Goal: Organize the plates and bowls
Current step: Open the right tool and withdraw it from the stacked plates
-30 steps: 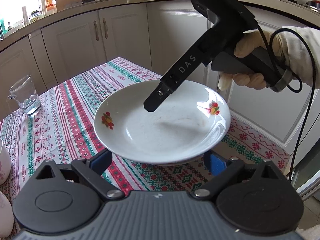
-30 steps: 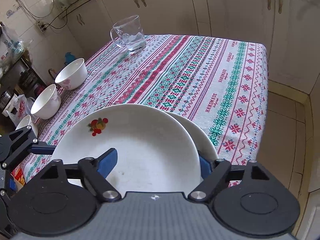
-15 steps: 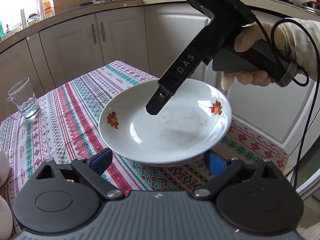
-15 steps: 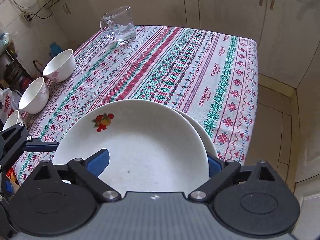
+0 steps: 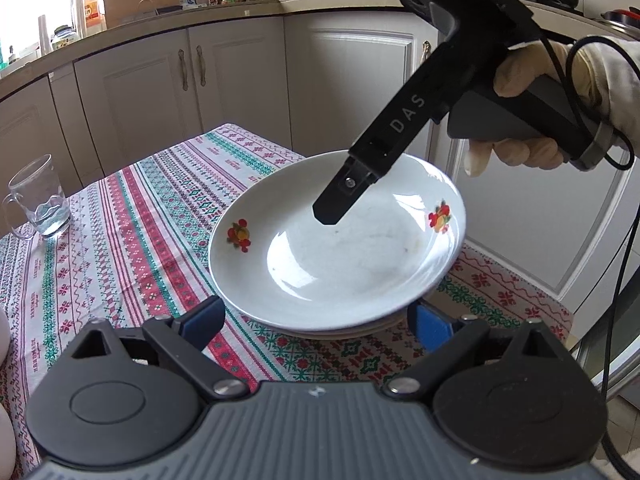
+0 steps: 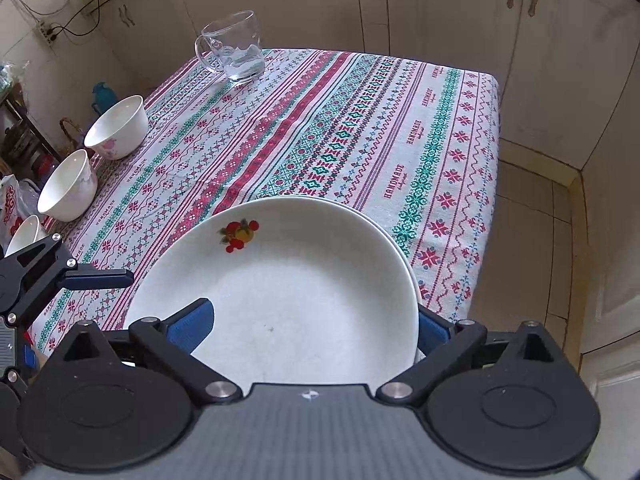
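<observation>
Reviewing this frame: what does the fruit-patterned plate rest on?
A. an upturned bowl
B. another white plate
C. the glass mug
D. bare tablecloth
B: in the right wrist view the fruit-patterned plate sits on a second white plate, whose rim peeks out on its right side.

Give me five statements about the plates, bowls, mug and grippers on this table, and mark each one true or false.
1. The top plate rests on another plate. True.
2. The glass mug stands inside a bowl. False: it stands alone on the tablecloth.
3. The right gripper clamps the plate. False: its jaws have just been opening and stand wide apart.
4. White bowls line one table edge. True.
5. The left gripper holds a bowl. False: it is open, holding nothing.
</observation>
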The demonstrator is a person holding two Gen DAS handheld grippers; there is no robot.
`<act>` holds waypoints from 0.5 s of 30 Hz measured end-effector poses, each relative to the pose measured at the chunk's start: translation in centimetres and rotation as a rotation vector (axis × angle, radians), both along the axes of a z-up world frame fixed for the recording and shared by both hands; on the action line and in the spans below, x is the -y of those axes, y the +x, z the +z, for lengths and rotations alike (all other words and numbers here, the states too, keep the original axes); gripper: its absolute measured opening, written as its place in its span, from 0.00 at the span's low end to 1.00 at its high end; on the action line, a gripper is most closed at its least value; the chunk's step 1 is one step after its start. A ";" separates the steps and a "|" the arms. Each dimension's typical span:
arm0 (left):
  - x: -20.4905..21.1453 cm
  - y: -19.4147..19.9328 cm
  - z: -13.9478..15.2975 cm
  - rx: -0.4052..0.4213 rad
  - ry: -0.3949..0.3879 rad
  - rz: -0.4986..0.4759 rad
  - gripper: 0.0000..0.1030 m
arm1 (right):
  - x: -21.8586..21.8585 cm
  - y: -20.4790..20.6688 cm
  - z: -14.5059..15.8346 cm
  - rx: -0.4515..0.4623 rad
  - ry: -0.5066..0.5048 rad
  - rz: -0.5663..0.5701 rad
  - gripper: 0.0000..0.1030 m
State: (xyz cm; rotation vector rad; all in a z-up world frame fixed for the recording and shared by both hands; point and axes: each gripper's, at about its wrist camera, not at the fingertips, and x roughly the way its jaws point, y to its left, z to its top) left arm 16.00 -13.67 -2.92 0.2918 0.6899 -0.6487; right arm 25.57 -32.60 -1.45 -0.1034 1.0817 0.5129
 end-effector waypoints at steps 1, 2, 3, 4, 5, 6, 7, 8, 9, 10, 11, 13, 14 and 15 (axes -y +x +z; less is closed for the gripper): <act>0.0 0.0 0.0 -0.001 0.000 0.000 0.95 | 0.0 -0.1 0.1 0.002 -0.002 -0.002 1.00; 0.0 0.1 -0.1 -0.004 0.000 0.000 0.95 | 0.1 -0.1 0.1 0.003 -0.004 -0.004 1.00; 0.0 0.2 -0.2 -0.004 0.000 -0.001 0.95 | 0.1 -0.2 0.1 0.004 -0.006 -0.005 1.00; 0.0 0.2 -0.2 -0.004 0.001 -0.002 0.95 | 0.1 -0.3 0.2 0.006 -0.009 -0.006 1.00; 0.1 0.2 -0.3 -0.007 0.001 -0.007 0.95 | 0.2 -0.4 0.2 0.008 -0.012 -0.009 1.00; 0.1 0.2 -0.4 -0.012 0.000 -0.012 0.95 | 0.2 -0.4 0.3 0.009 -0.016 -0.011 1.00; 0.2 0.2 -0.5 -0.015 0.002 -0.013 0.95 | 0.2 -0.5 0.3 0.011 -0.026 -0.015 1.00; 0.2 0.2 -0.6 -0.013 0.007 -0.012 0.95 | 0.2 -0.6 0.3 0.012 -0.038 -0.019 1.00; 0.3 0.2 -0.7 -0.009 0.007 -0.015 0.95 | 0.2 -0.8 0.2 0.013 -0.050 -0.022 1.00; 0.3 0.2 -0.7 -0.010 0.003 -0.018 0.95 | 0.3 -0.9 0.0 0.004 -0.058 -0.027 1.00; 0.2 0.2 -0.7 -0.013 -0.002 -0.018 0.95 | 0.3 -0.9 -0.1 -0.001 -0.063 -0.030 1.00; 0.2 0.2 -0.6 -0.009 -0.012 -0.016 0.95 | 0.4 -1.3 -0.4 0.000 -0.068 -0.028 1.00; 0.1 0.1 -0.6 -0.005 -0.009 -0.015 0.95 | 0.3 -1.4 -0.4 0.003 -0.074 -0.026 1.00; 0.1 -0.1 -0.4 0.005 -0.006 -0.015 0.95 | 0.3 -1.6 -0.3 0.006 -0.077 -0.028 1.00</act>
